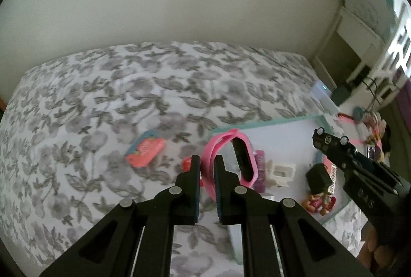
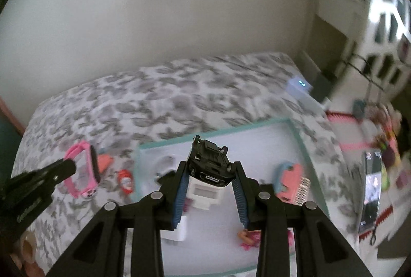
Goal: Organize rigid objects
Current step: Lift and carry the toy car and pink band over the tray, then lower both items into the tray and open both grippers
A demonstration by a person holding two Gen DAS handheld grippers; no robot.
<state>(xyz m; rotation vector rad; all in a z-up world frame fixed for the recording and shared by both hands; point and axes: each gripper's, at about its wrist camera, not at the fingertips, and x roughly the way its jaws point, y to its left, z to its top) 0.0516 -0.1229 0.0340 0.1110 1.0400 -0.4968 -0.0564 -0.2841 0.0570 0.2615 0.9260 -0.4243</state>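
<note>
Left gripper (image 1: pixel 207 161) clamps the pink goggles (image 1: pixel 231 161), right gripper (image 2: pixel 210 169) the toy car (image 2: pixel 209 165); next, lower both into the tray (image 2: pixel 299 134).

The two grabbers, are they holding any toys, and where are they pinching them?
The left gripper pinches the pink goggles by the frame's edge. The right gripper holds the black toy car upside down, squeezed by its sides.

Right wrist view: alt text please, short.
The right gripper grips a black toy car, underside up, above a white tray with a teal rim on a floral bed. At left, the left gripper holds pink goggles.
</note>
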